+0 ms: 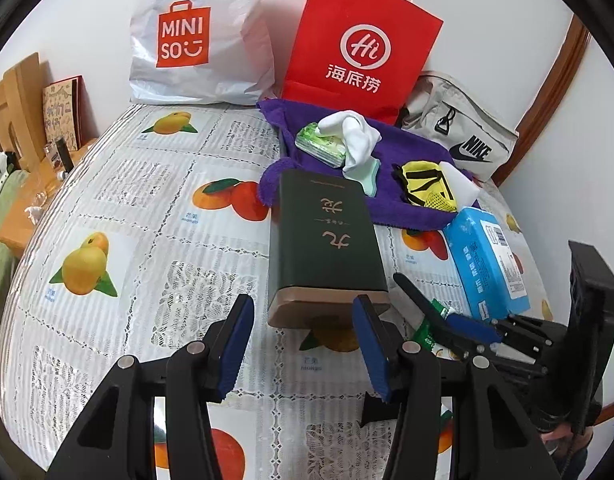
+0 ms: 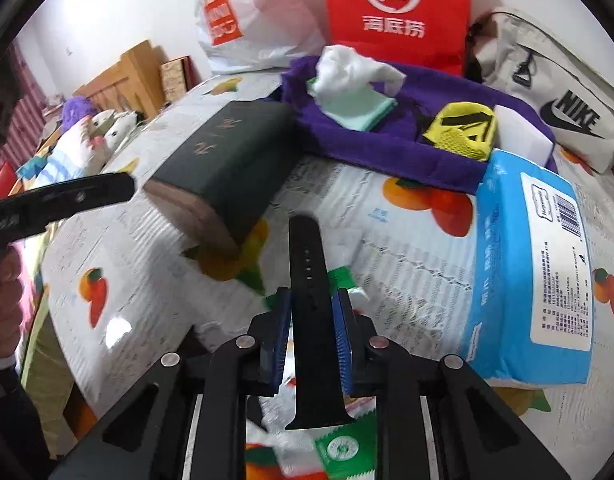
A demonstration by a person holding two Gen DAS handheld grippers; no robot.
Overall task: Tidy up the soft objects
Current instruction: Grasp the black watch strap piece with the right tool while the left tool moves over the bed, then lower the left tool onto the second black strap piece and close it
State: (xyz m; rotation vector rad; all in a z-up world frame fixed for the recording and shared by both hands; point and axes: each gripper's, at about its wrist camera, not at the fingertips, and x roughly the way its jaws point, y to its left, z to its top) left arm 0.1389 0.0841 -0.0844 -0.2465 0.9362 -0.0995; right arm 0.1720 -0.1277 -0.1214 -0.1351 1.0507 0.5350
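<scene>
My right gripper (image 2: 311,312) is shut on a black watch strap (image 2: 307,264) and holds it above a green-and-white packet (image 2: 341,446) on the table. In the left wrist view the strap (image 1: 415,296) sticks out of the right gripper (image 1: 451,322) at the lower right. My left gripper (image 1: 303,312) is open and empty, just in front of a dark green box (image 1: 325,240). A purple towel (image 1: 391,184) behind carries a white cloth (image 1: 351,132), a green tissue pack (image 1: 321,146), a mint cloth (image 2: 359,108) and a yellow mesh item (image 1: 427,186).
A blue tissue pack (image 1: 487,260) lies right of the box. A white MINISO bag (image 1: 199,36), a red paper bag (image 1: 359,48) and a beige Nike bag (image 1: 463,136) stand along the back wall. The fruit-print tablecloth (image 1: 139,240) covers the table; wooden furniture (image 1: 15,108) is at left.
</scene>
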